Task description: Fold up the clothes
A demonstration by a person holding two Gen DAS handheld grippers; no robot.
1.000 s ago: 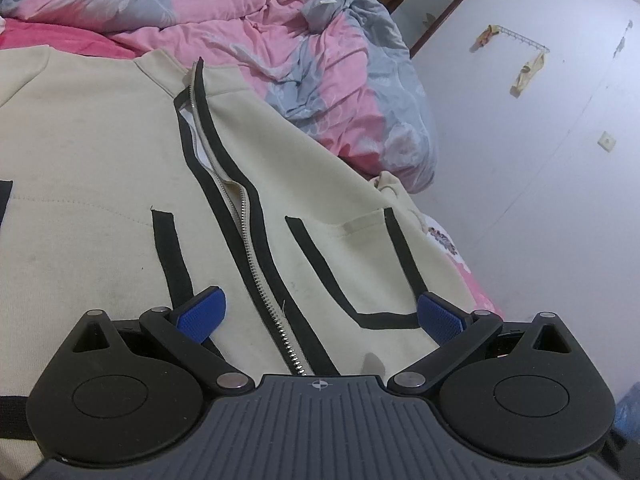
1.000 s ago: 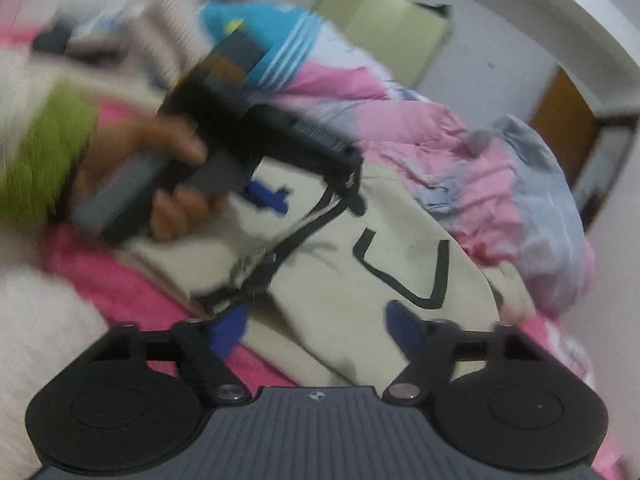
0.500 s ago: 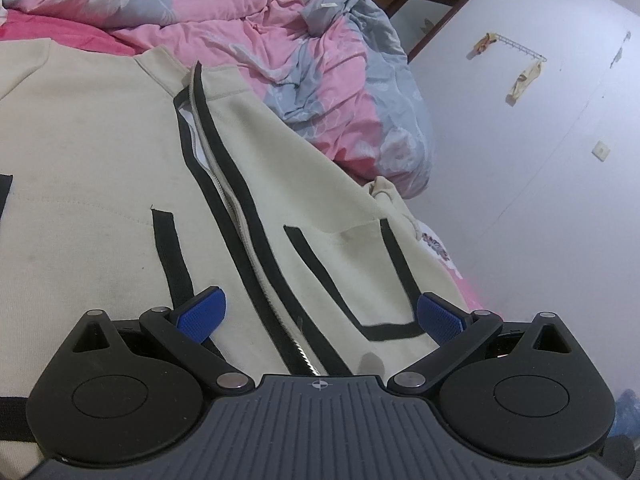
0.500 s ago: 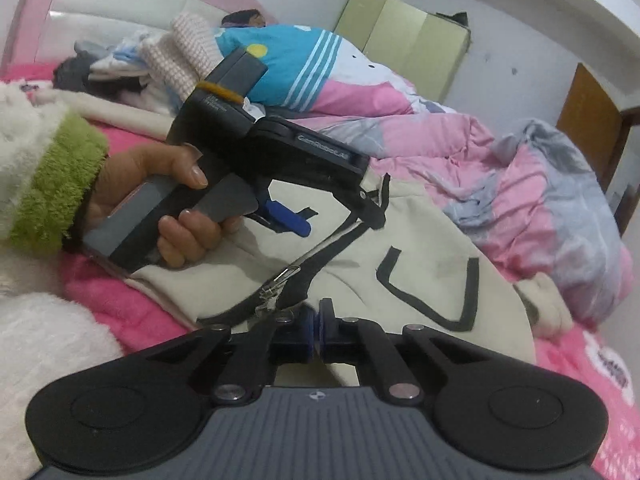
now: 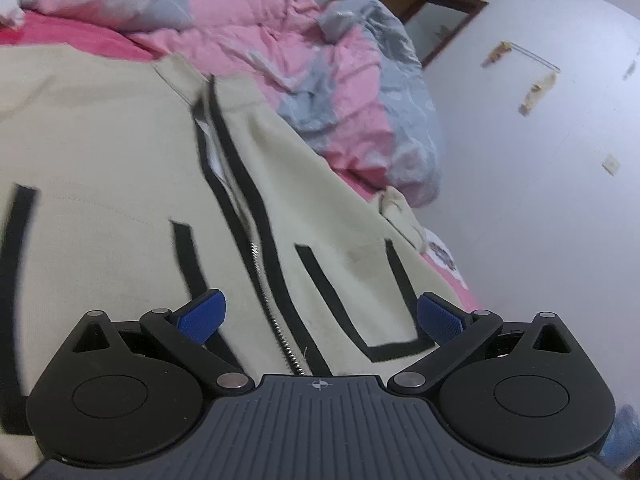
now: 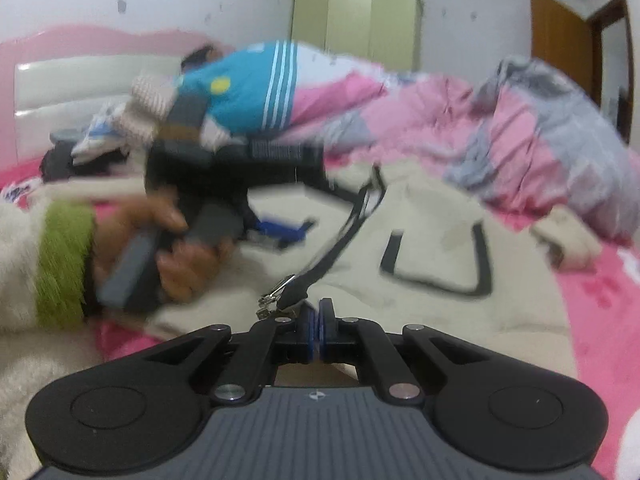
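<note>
Both wrist cams close, low, angled down – share cream jacket (image 5: pixel 120 140) w/ zipper (image 6: pixel 280 294).

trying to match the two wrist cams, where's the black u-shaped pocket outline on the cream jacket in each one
Left wrist view: the pocket outline sits lower centre-right, just left of the open left claw's right-hand blue pad.
Right wrist view: the pocket outline sits right of centre, up and right of the shut right claw.
Shared landmark: the black-edged zipper runs just left of the pocket in both, on the cream jacket.
</note>
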